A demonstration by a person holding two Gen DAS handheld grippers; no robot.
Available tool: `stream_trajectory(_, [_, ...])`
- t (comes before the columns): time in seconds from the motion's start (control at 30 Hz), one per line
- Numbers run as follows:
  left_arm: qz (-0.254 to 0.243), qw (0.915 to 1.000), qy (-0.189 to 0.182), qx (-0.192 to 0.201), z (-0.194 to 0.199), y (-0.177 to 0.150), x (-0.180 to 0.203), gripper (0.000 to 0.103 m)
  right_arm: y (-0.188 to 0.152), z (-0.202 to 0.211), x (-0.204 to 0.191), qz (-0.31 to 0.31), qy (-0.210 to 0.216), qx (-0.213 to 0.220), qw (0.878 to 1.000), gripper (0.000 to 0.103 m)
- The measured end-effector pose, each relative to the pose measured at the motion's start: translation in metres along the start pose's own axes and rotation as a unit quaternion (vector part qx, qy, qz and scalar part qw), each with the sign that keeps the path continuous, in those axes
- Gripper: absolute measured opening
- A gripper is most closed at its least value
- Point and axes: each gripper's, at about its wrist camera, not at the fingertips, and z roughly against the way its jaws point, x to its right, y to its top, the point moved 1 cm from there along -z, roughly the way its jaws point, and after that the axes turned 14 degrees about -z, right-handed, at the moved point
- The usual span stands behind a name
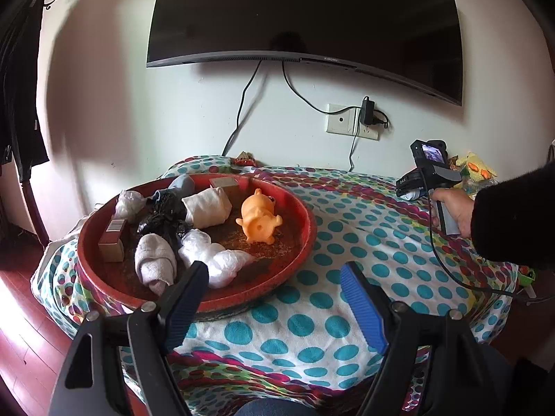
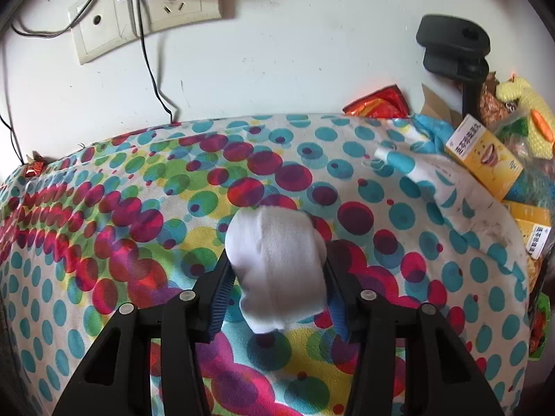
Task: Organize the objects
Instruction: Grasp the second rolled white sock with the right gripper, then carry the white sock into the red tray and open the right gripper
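A red round tray (image 1: 305,239) on the dotted cloth holds rolled white socks (image 1: 208,208), a black bag (image 1: 163,216), plastic-wrapped bundles (image 1: 215,256), two small boxes (image 1: 112,241) and an orange toy pig (image 1: 260,220). My left gripper (image 1: 274,287) is open and empty, at the tray's near right rim. My right gripper (image 2: 277,274) is shut on a rolled white sock (image 2: 277,263), held just above the cloth. The right gripper also shows in the left wrist view (image 1: 409,190), far right, held by a hand.
The table is covered by a polka-dot cloth (image 2: 138,208). Yellow boxes (image 2: 485,159), a snack bag (image 2: 378,104) and a knitted toy (image 2: 530,121) pile at the right edge. Wall sockets and cables (image 2: 152,14) lie behind; a TV (image 1: 305,17) hangs above.
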Motion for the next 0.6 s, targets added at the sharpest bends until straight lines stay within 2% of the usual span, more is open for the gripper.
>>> stream_trajectory(0.2, [-0.009, 1.0000, 0.003, 0.000, 0.001, 0.000, 0.004, 0.080, -0.003, 0.008, 0.006, -0.010, 0.005, 0.006, 1.000, 0.042])
stream_trajectory(0.47, [-0.027, 0.9996, -0.003, 0.005, 0.008, 0.001, 0.017, 0.080, -0.017, 0.054, 0.015, -0.001, -0.020, 0.042, 0.999, 0.042])
stream_trajectory(0.6, [-0.031, 0.9995, -0.009, -0.001, 0.012, -0.002, 0.023, 0.080, -0.031, 0.082, 0.013, 0.004, -0.014, 0.050, 0.999, 0.042])
